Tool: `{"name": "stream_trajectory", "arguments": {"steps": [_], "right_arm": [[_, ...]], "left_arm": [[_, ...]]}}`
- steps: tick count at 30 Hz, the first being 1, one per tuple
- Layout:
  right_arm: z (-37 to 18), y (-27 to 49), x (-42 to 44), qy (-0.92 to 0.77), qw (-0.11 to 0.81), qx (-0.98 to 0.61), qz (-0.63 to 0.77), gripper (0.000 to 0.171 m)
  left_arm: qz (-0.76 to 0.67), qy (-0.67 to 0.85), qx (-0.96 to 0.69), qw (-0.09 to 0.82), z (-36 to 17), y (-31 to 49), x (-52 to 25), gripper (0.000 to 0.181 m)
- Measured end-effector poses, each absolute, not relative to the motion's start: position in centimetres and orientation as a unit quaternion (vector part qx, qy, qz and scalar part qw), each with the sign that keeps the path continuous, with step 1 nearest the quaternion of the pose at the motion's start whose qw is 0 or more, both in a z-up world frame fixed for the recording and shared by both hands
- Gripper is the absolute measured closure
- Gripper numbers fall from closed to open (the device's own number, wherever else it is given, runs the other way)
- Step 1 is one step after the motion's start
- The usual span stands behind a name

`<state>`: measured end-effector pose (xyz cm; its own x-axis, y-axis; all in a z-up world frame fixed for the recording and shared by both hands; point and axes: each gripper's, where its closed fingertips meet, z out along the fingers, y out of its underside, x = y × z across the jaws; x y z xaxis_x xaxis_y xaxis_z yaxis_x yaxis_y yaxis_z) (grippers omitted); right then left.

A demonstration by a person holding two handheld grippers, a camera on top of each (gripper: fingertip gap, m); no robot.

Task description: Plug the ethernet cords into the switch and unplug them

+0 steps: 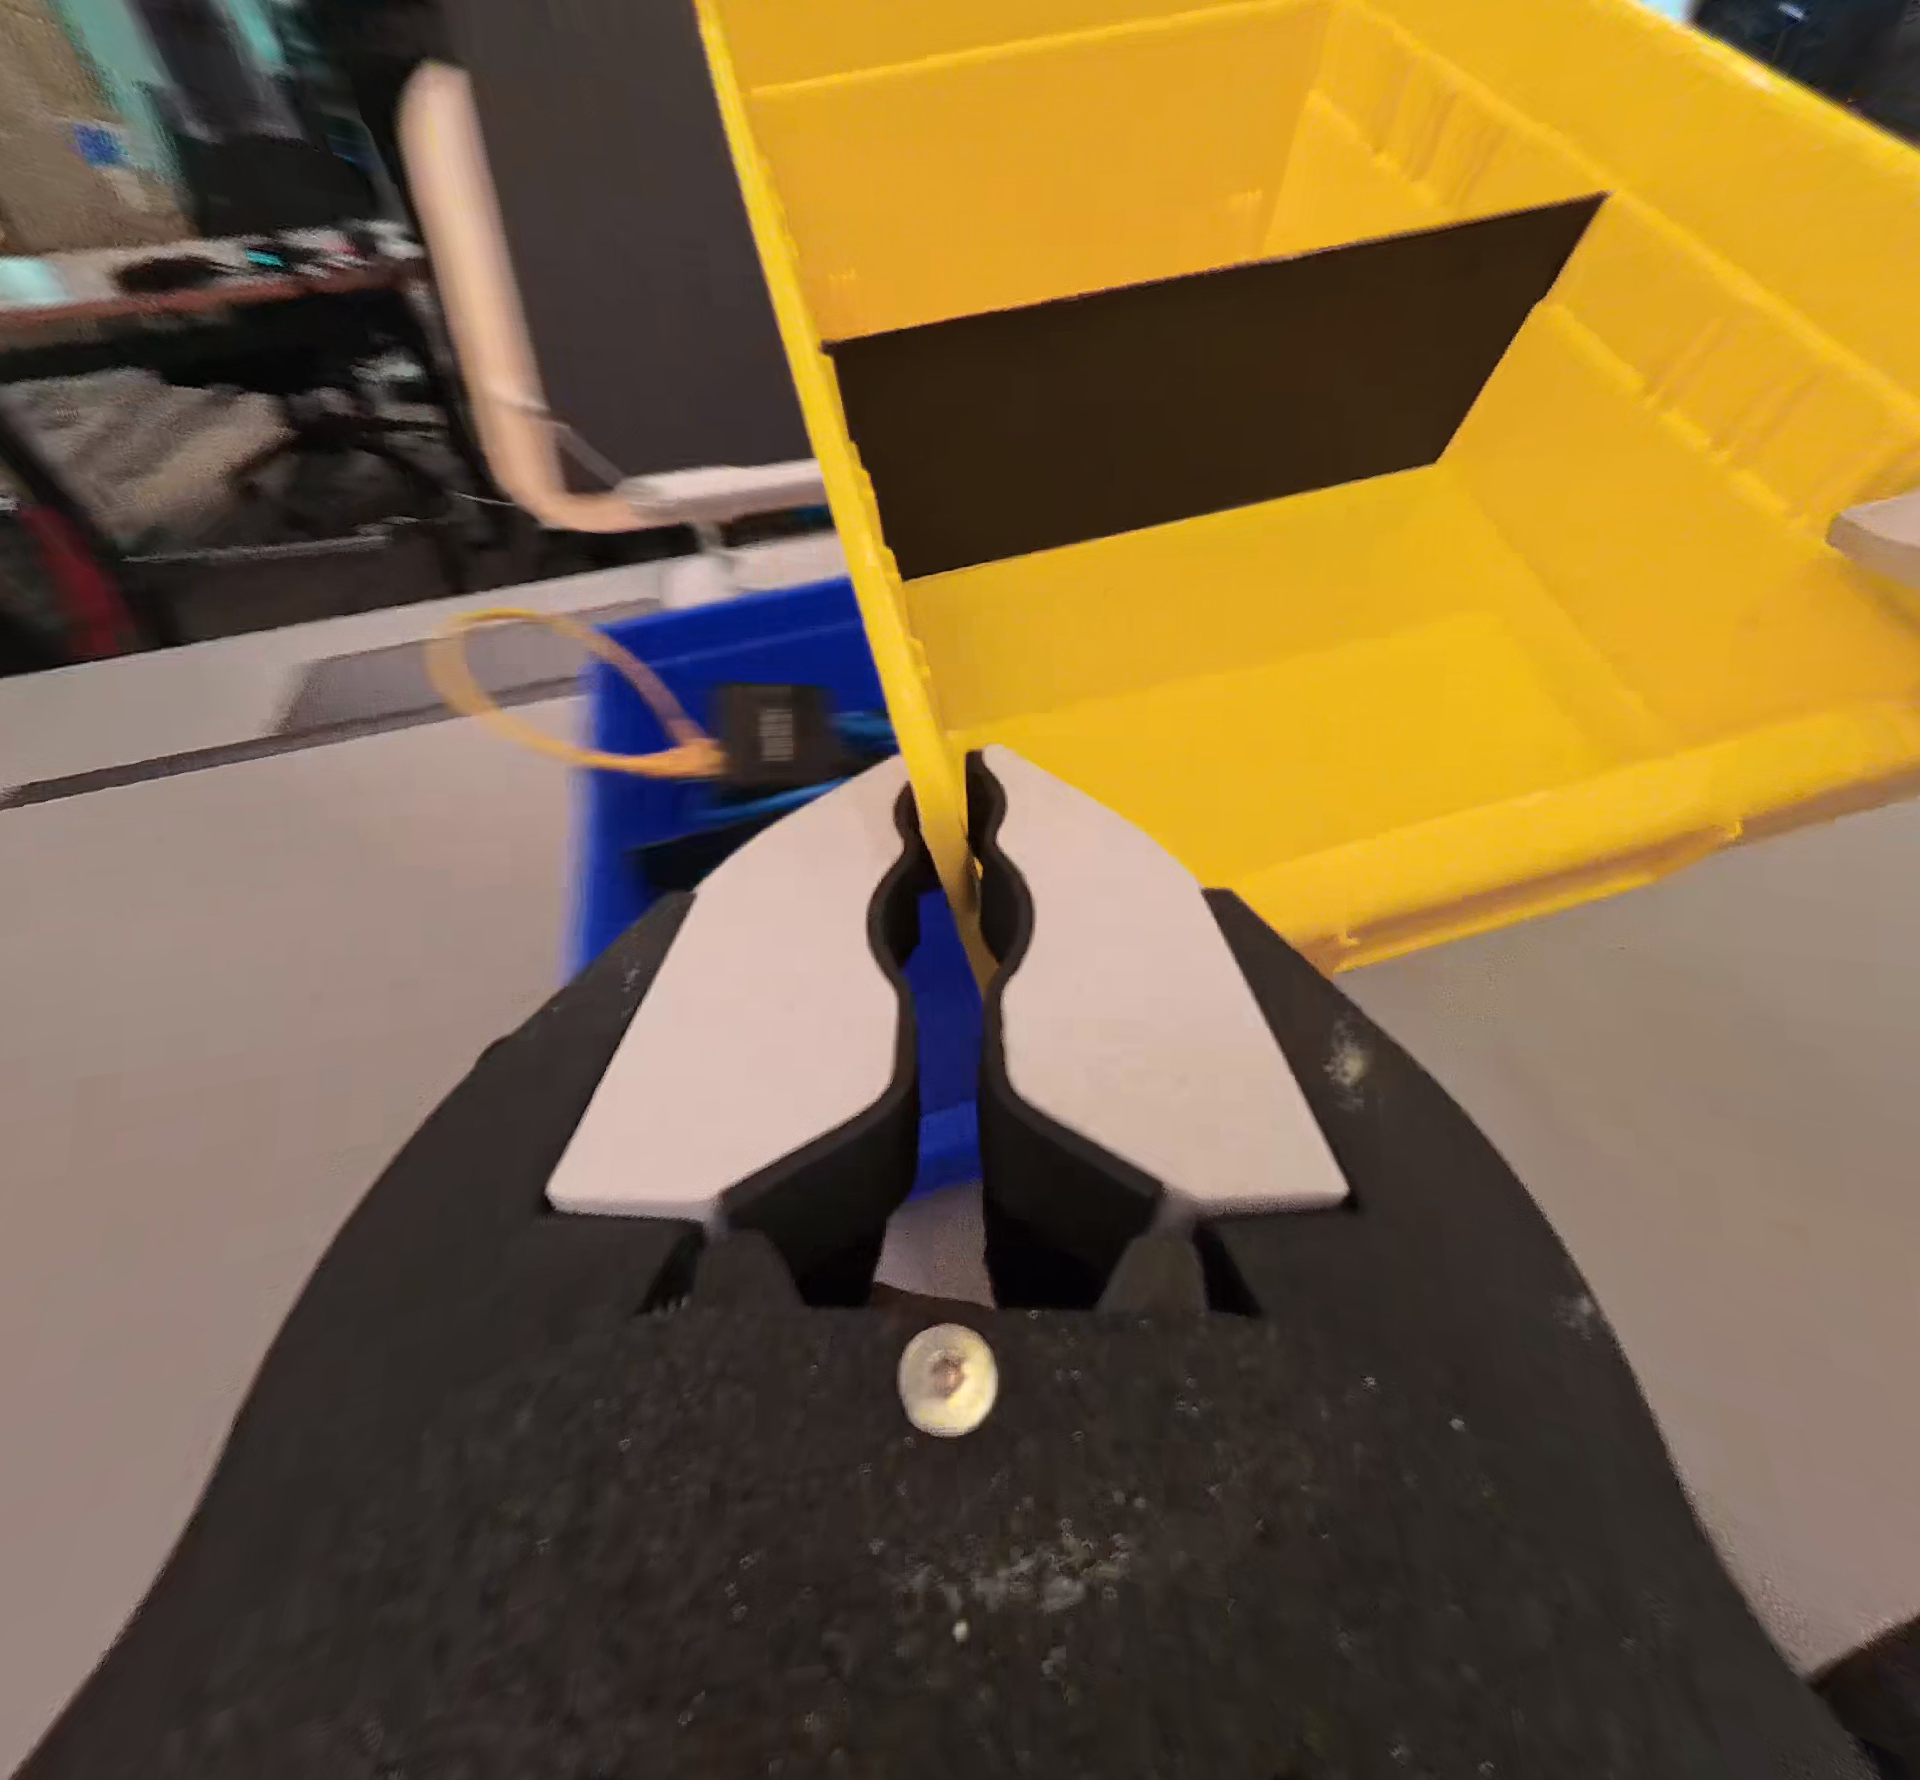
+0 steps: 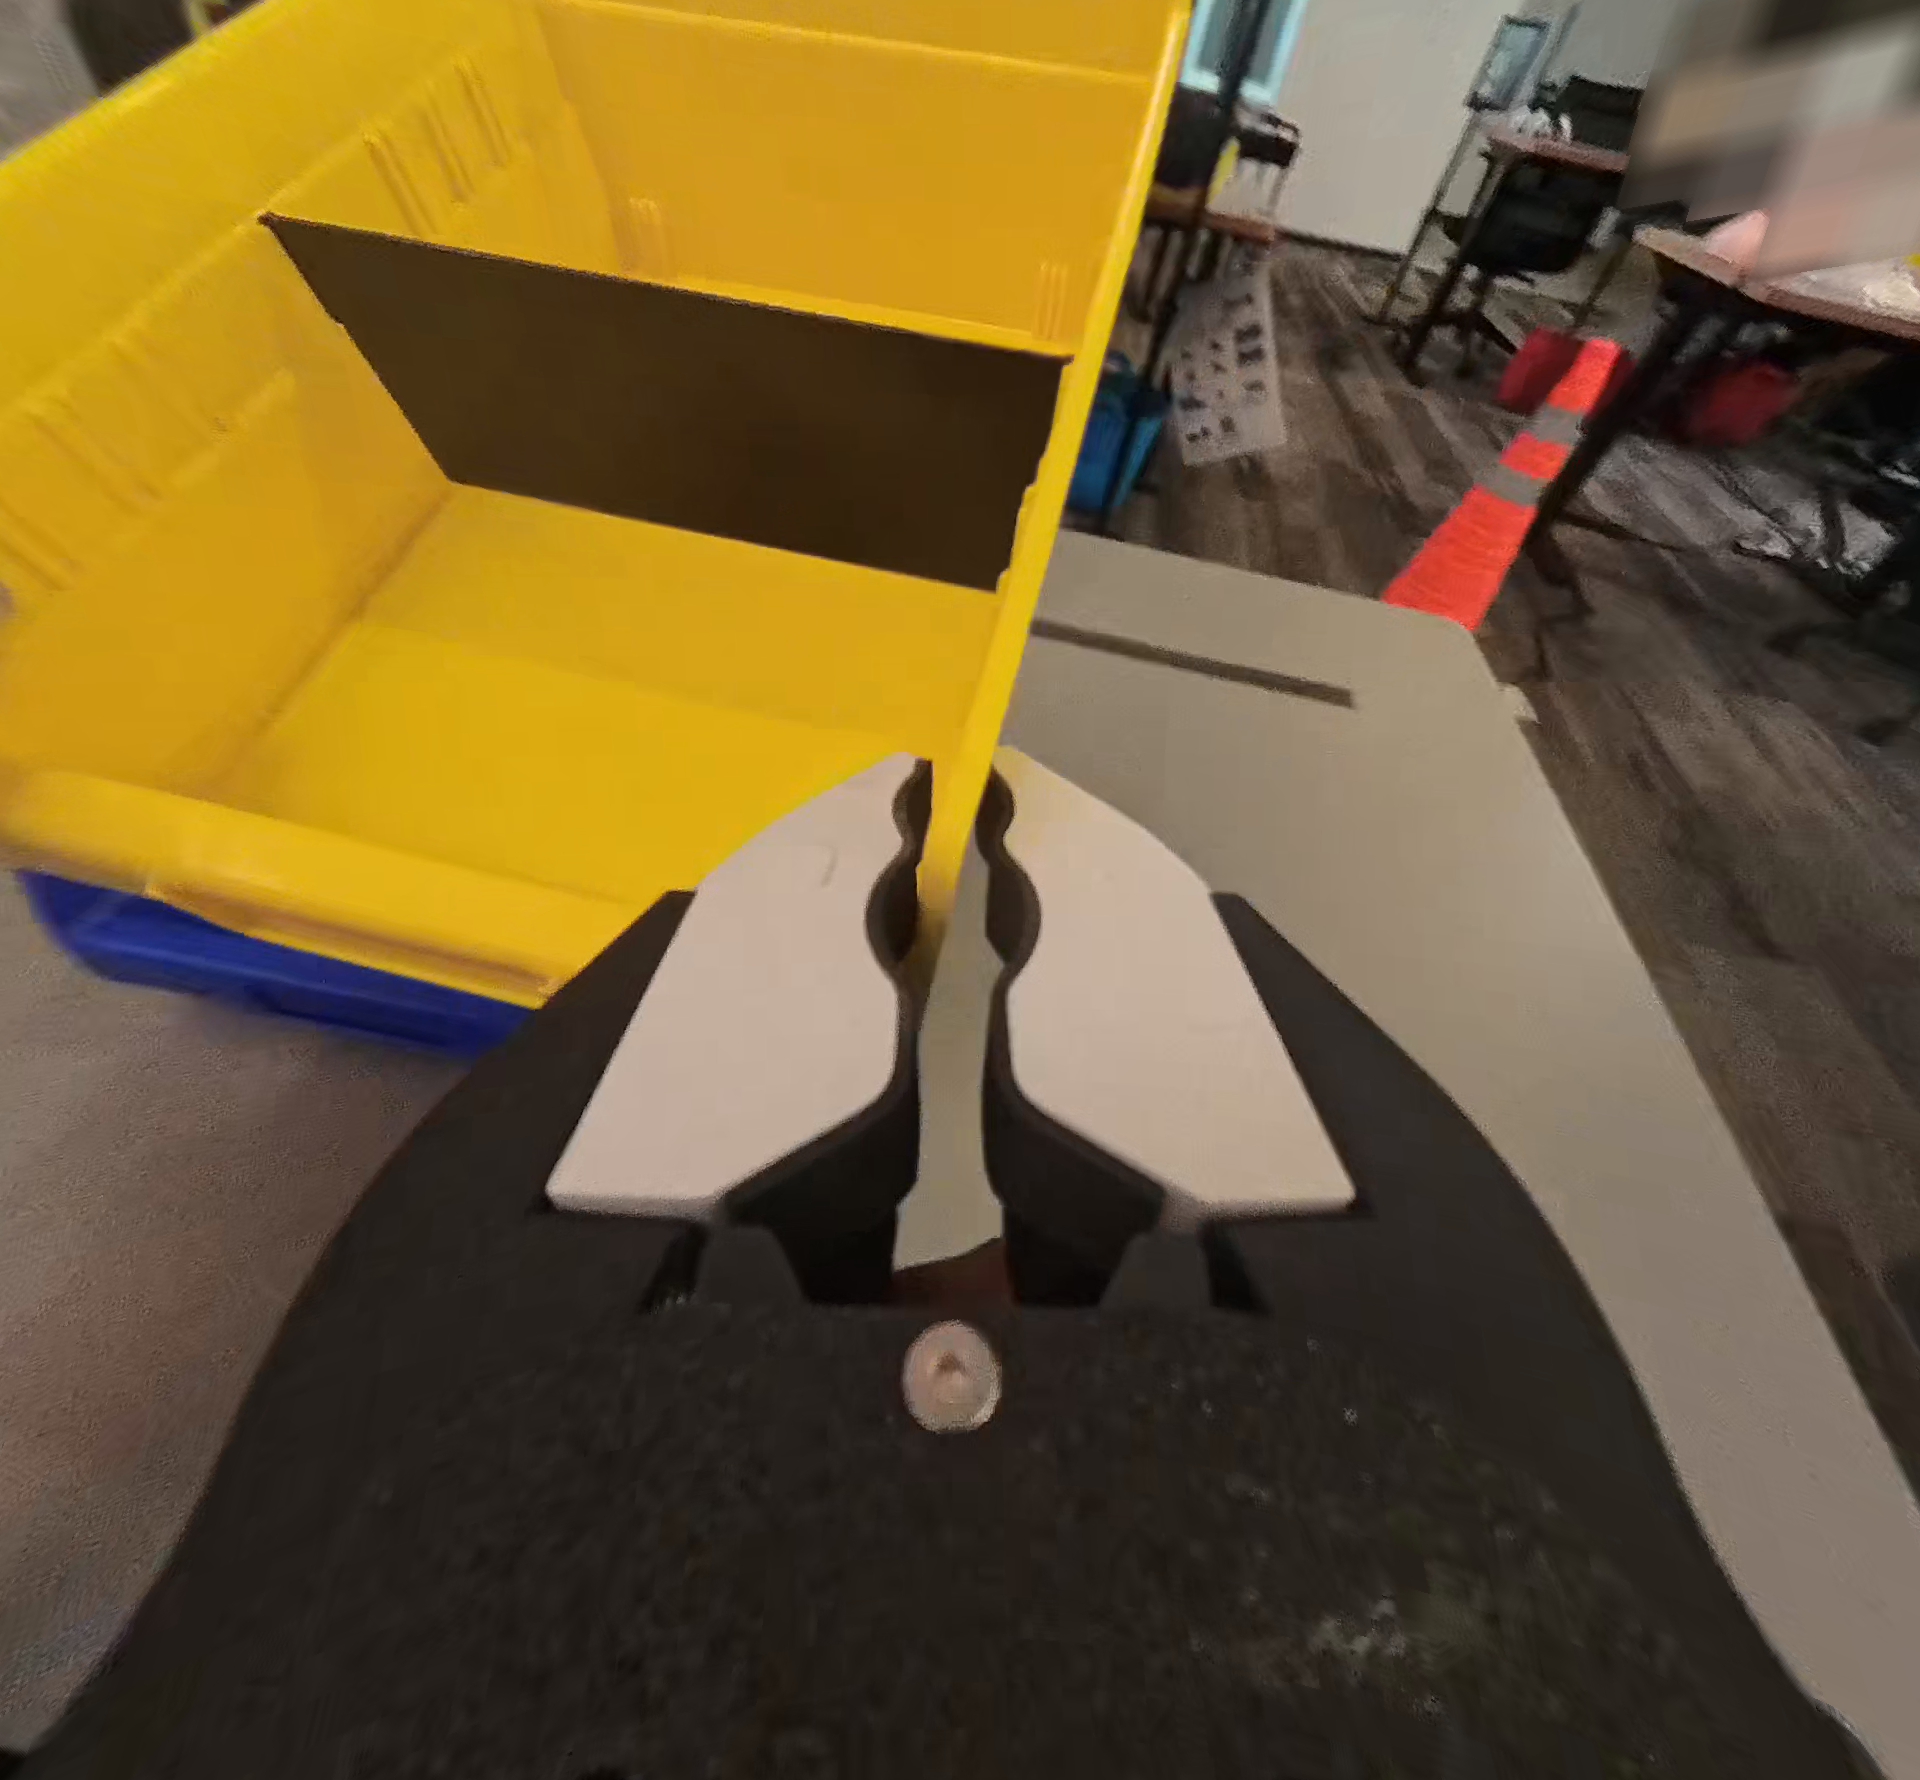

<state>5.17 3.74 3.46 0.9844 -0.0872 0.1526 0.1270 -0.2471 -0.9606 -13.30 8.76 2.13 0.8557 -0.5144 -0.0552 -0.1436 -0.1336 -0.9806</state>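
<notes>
**Both grippers pinch the yellow bin's walls**

Your left gripper (image 1: 951,774) clamps the yellow bin (image 1: 1299,691) by its left wall; your right gripper (image 2: 956,785) pinches the right wall. Below, the grey table (image 2: 1299,899) spreads, wood floor and an orange cone (image 2: 1496,504) at upper right. At centre left in the left view, the black switch (image 1: 774,728) sits in the blue bin (image 1: 623,795), a yellow cord (image 1: 540,712) plugged in.

An office-like lab or workshop space is shown. A grey bench (image 2: 1299,795) is taken as landmark: beyond its far right corner, dark wood-look flooring (image 2: 1351,504), an orange traffic cone (image 2: 1496,504), wooden desks (image 2: 1787,296) and a black office chair (image 2: 1527,224) are seen. Beyond its left end, cluttered desks (image 1: 208,286) and a beige pipe (image 1: 468,276) are visible, blurred.
</notes>
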Motion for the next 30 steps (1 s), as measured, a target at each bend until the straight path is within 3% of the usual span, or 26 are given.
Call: {"name": "stream_trajectory", "arguments": {"steps": [5,10,13,16,22,25,30], "right_arm": [[-3.4,2.4,19.7,0.050,0.555,-0.829,-0.056,0.166],[-12.2,3.5,25.7,0.058,0.488,-0.871,0.012,0.166],[-13.2,3.8,28.3,0.059,0.502,-0.863,-0.012,0.166],[-13.2,3.7,30.4,0.058,0.510,-0.858,-0.030,0.167],[-13.4,3.5,30.6,0.030,0.477,-0.876,-0.062,0.166],[-12.2,2.5,30.8,0.044,0.472,-0.875,-0.096,0.147],[-6.5,-0.1,25.4,0.043,0.519,-0.842,-0.141,0.141]], "left_arm": [[-0.185,0.287,-0.750,0.566,-3.8,7.7,1.6,0.171],[-0.157,0.305,-0.783,0.519,-9.9,8.3,7.8,0.170],[-0.149,0.334,-0.772,0.520,-11.2,8.4,10.4,0.169],[-0.190,0.359,-0.788,0.462,-13.6,7.2,12.2,0.164],[-0.234,0.388,-0.774,0.442,-13.4,6.0,12.4,0.154],[-0.311,0.412,-0.739,0.432,-11.0,3.6,10.7,0.132],[-0.329,0.345,-0.740,0.475,-6.7,4.3,-3.2,0.131]]}}
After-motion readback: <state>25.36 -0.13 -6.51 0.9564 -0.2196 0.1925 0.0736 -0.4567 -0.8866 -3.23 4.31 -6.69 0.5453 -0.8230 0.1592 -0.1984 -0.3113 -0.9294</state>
